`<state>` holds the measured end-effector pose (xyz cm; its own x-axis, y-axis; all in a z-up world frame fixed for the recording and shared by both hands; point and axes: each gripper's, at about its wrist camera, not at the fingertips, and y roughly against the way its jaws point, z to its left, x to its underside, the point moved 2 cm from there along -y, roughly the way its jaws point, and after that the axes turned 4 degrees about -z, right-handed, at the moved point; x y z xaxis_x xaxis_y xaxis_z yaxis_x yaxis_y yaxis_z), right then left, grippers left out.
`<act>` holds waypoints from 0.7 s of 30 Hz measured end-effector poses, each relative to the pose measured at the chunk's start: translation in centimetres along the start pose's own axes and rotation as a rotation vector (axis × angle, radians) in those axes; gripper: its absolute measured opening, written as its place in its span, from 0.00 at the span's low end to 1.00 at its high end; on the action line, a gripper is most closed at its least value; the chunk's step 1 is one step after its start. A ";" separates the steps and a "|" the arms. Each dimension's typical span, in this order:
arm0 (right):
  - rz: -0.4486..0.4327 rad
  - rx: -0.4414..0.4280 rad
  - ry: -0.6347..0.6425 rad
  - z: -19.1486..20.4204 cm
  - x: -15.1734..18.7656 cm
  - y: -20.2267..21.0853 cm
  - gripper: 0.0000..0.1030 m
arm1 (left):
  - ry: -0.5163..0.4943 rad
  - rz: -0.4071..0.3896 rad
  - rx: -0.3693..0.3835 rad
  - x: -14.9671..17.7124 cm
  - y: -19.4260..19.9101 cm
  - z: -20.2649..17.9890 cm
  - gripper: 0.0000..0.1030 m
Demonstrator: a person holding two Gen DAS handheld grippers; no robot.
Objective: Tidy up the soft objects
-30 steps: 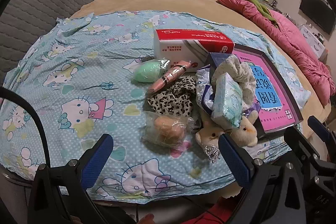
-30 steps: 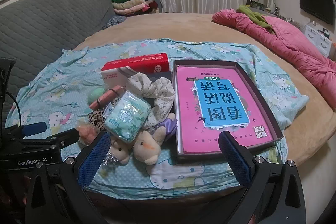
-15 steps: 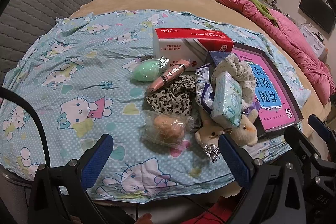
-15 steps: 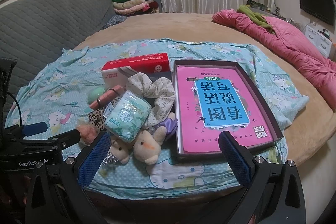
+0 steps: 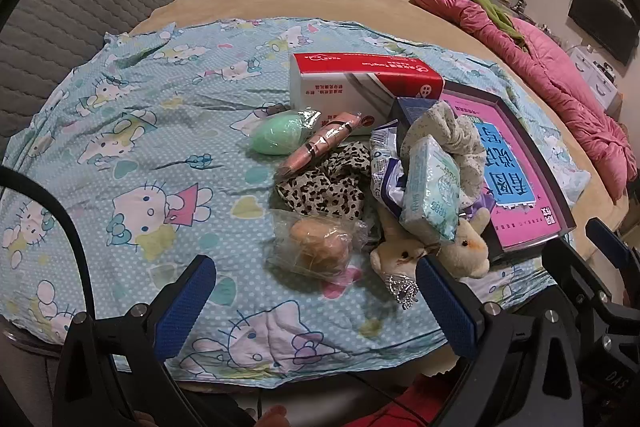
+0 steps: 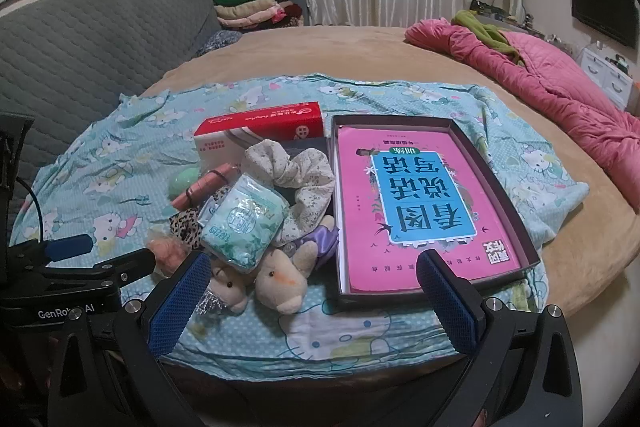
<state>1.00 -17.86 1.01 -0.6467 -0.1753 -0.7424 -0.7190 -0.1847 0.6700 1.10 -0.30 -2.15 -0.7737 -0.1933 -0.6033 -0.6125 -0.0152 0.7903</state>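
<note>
A pile of soft things lies on the Hello Kitty cloth [image 5: 132,155]: a green tissue pack [image 5: 430,197] [image 6: 244,223], a pale floral scrunchie [image 5: 448,131] [image 6: 292,171], a leopard scrunchie [image 5: 324,187], two beige plush rabbits [image 5: 416,251] [image 6: 280,279], a bagged peach sponge [image 5: 320,243], a mint sponge [image 5: 276,137] and a pink tube [image 5: 324,147]. A dark tray [image 6: 504,203] holds a pink book [image 6: 416,203]. My left gripper [image 5: 316,307] is open and empty, short of the peach sponge. My right gripper [image 6: 312,307] is open and empty, short of the rabbits.
A red and white tissue box [image 5: 360,83] [image 6: 260,133] stands behind the pile. A pink quilt [image 6: 540,75] lies at the right of the round bed. A grey sofa back [image 6: 88,43] and folded clothes [image 6: 252,7] are at the left rear.
</note>
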 end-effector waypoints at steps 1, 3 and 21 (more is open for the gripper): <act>0.000 0.001 0.000 0.0 0.0 0.0 1.00 | 0.000 0.002 0.001 0.0 0.0 0.0 0.98; -0.003 -0.002 0.000 0.0 0.0 0.0 1.00 | 0.005 0.005 0.004 0.0 -0.2 0.1 0.98; 0.004 -0.031 0.007 0.6 -0.2 -0.7 1.00 | 0.060 0.047 0.028 0.4 -1.5 1.9 0.98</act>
<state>1.43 -17.09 0.68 -0.6479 -0.1832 -0.7394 -0.7079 -0.2136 0.6732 1.33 1.53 -3.77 -0.7911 -0.2511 -0.5577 -0.5808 0.0224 0.8137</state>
